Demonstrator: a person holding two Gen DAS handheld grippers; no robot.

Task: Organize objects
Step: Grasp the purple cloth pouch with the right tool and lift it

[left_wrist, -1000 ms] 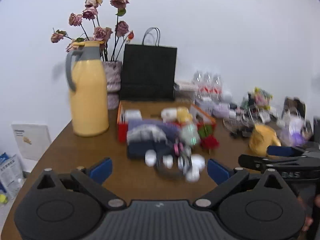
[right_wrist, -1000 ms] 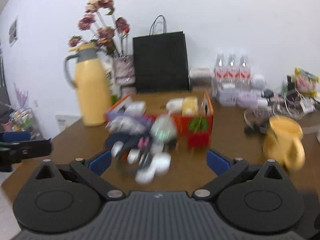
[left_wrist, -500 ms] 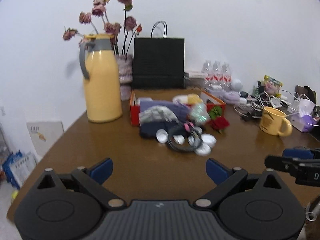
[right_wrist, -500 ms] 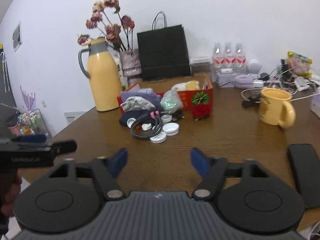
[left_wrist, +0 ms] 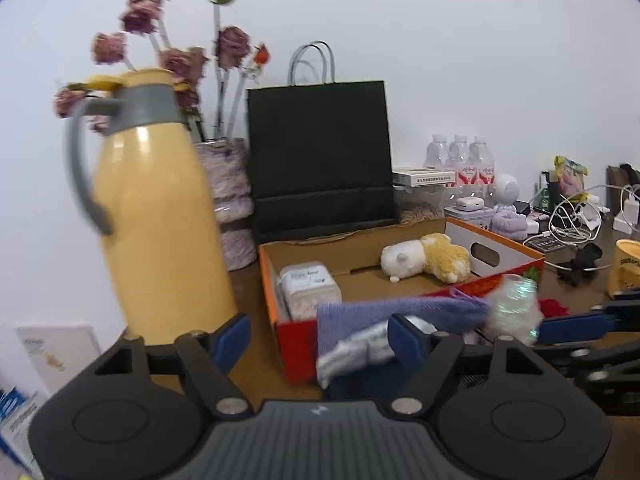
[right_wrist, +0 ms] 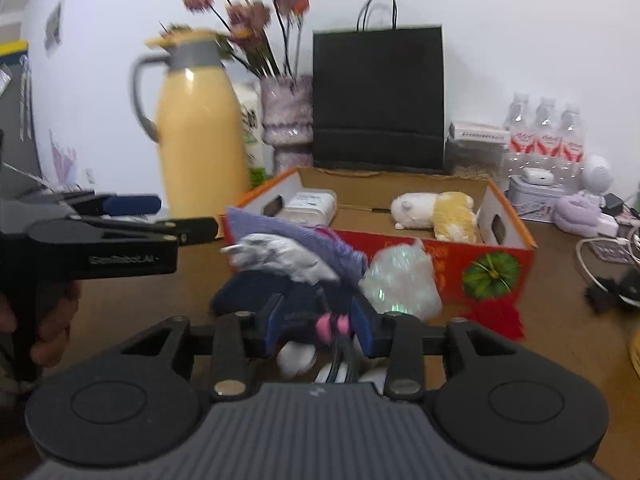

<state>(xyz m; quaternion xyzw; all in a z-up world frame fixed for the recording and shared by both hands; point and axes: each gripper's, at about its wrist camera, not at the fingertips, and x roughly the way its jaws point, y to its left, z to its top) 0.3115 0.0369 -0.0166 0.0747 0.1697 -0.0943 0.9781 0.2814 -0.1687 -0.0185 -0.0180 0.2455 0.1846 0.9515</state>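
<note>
An open red and orange cardboard box holds a plush toy and a white packet. Folded purple, grey and navy cloths and a crinkly clear bag lie against its front. My left gripper is open over the cloths and the box's near corner. My right gripper has its jaws half closed around a black cable with pink ends; I cannot tell if it grips. White caps lie below it.
A yellow thermos jug stands left of the box. A vase of dried roses and a black paper bag stand behind. Water bottles, cables and a yellow mug crowd the right side.
Both grippers have moved forward to the pile at the box. The right gripper's jaws have narrowed and now sit around the cable.
</note>
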